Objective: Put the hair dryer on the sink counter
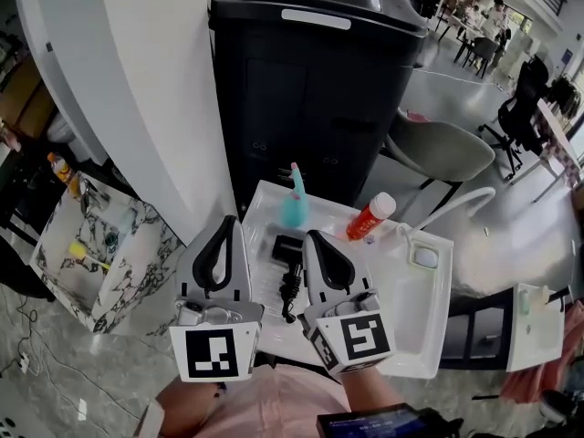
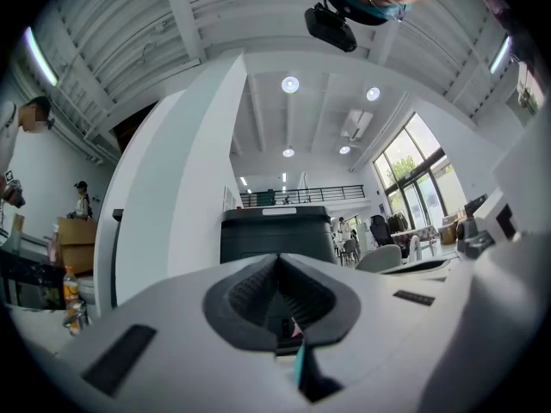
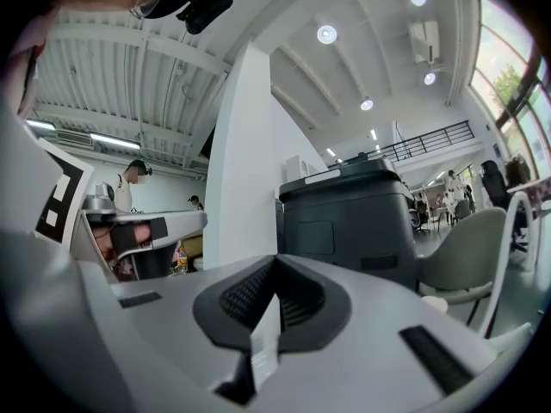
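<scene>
The black hair dryer (image 1: 288,248) lies on the white sink counter (image 1: 260,210), its coiled cord trailing toward me. In the head view it shows in the gap between my two grippers, which are held above the counter's near side. My left gripper (image 1: 225,220) is to the dryer's left, jaws together and empty. My right gripper (image 1: 313,236) is just right of the dryer, also shut on nothing. In the left gripper view the left gripper (image 2: 277,258) points level toward a black bin, tips touching. In the right gripper view the right gripper (image 3: 275,261) is closed too.
A teal bottle (image 1: 294,204) and a red bottle (image 1: 370,216) stand at the counter's back. The basin (image 1: 416,310) and white faucet (image 1: 453,204) lie right. A tall black bin (image 1: 310,80) rises behind, a grey chair (image 1: 443,150) beside it, a marbled shelf (image 1: 137,222) left.
</scene>
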`<state>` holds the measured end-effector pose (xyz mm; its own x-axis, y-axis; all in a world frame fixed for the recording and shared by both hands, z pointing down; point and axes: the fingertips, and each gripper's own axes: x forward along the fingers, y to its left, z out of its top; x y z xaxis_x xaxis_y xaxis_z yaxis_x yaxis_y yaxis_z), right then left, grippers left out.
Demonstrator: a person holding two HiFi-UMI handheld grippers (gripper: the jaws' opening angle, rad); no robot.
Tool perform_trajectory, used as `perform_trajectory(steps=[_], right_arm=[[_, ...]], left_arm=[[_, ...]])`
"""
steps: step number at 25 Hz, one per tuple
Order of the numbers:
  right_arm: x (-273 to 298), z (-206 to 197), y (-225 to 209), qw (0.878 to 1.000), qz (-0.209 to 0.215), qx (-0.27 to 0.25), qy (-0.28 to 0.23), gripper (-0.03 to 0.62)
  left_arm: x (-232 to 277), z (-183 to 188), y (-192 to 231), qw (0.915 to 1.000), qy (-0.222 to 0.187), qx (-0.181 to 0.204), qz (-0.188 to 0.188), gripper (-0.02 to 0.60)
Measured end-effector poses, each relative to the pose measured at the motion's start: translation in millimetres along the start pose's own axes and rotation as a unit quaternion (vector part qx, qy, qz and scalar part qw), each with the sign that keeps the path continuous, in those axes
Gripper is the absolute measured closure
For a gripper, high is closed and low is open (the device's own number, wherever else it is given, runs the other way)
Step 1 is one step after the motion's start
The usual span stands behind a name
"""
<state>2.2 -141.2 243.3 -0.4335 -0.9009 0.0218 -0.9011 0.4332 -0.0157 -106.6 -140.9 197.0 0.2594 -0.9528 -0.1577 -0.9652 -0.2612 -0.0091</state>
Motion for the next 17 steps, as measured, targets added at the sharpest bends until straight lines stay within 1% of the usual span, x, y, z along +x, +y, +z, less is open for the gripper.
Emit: perform_trajectory(steps=[8,17], right_arm=[[1.2,-3.0,-0.6,1.000,0.002,0.002,0.003,0.596],[4.0,-9.5,-3.7,1.000,0.000,0.004,0.006,0.596]], left_arm=[[1.5,-4.9,-2.1,1.0000,0.006,-0.001,0.001,0.571],[6.0,-10.6,-4.3,1.0000,0.003,0.000,-0.002,0.571]])
